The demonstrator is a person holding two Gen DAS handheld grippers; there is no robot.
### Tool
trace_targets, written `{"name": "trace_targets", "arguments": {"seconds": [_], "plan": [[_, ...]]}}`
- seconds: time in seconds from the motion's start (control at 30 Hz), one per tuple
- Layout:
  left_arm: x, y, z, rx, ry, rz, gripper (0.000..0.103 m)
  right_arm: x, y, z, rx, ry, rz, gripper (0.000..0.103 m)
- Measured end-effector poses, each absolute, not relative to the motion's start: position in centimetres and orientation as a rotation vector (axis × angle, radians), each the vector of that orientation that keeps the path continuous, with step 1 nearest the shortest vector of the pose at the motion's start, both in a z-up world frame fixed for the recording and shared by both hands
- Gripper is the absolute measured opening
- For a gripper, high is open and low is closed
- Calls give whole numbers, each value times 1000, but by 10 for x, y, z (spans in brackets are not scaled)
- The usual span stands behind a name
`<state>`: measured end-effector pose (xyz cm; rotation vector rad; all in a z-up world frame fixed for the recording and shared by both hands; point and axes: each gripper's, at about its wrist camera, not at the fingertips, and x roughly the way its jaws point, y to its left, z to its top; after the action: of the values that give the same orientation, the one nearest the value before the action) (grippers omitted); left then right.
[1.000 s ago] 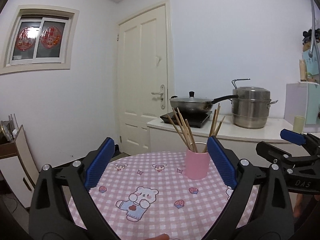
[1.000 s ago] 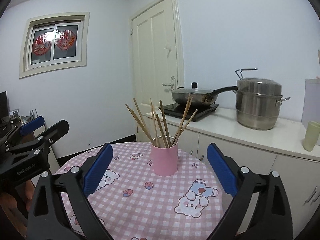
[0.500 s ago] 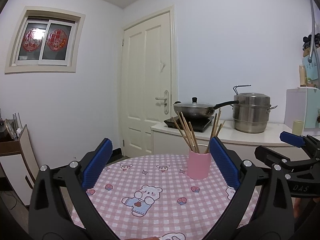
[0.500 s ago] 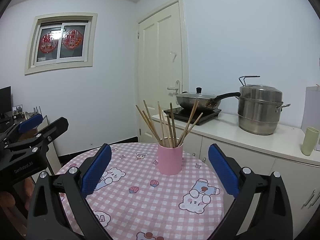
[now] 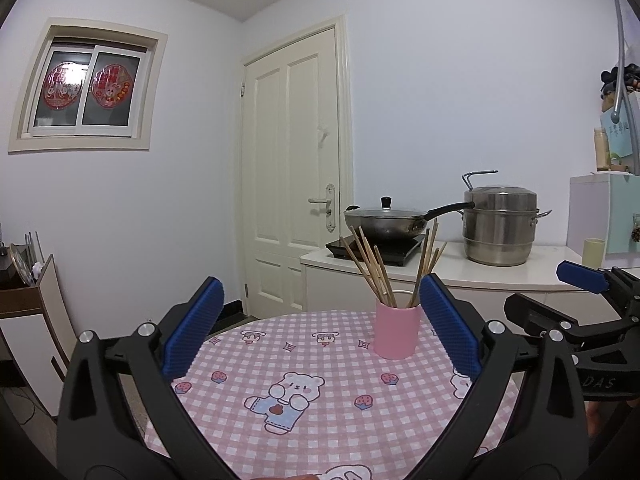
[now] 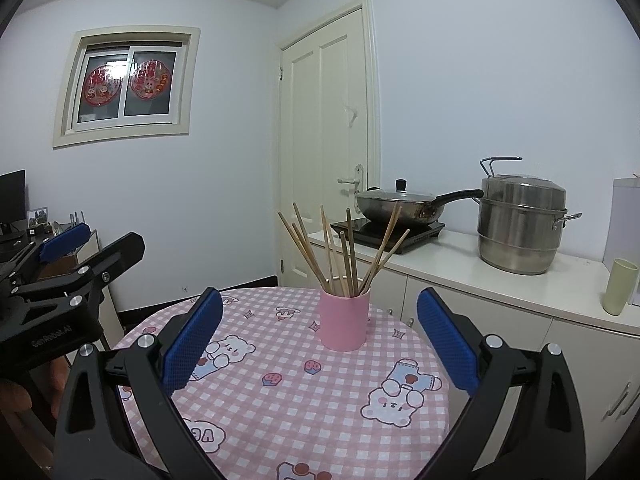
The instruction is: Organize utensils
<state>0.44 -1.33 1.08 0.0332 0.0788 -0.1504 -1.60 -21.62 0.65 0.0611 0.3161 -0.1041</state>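
A pink cup [image 5: 397, 333] [image 6: 344, 320] stands upright near the far edge of a round table with a pink checked cloth [image 5: 320, 420] [image 6: 320, 400]. Several wooden chopsticks [image 5: 374, 270] [image 6: 340, 256] fan out of the cup. My left gripper [image 5: 320, 320] is open and empty, held back from the cup with the cup just inside its right finger. My right gripper [image 6: 318, 320] is open and empty too, the cup between its fingers but further off. Each gripper shows at the edge of the other's view: the right one [image 5: 580, 280], the left one [image 6: 66, 240].
Behind the table runs a white counter [image 6: 520, 280] with a wok on an induction hob [image 6: 396, 208], a steel steamer pot [image 6: 520, 224] and a pale green cup [image 6: 620, 292]. A cream door [image 5: 296, 168] is beyond. A low cabinet [image 5: 36, 312] stands at the left.
Both grippers have risen and drawn back from the table, so the cup sits lower and smaller in both views. Both stay open and empty.
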Motion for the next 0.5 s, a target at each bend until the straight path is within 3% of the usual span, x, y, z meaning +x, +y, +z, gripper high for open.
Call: {"name": "trace_targets", "arguments": {"seconds": [0.5], "plan": [[3, -15, 11, 45, 72, -154, 96, -17, -215, 5, 63, 314, -97, 94]]}}
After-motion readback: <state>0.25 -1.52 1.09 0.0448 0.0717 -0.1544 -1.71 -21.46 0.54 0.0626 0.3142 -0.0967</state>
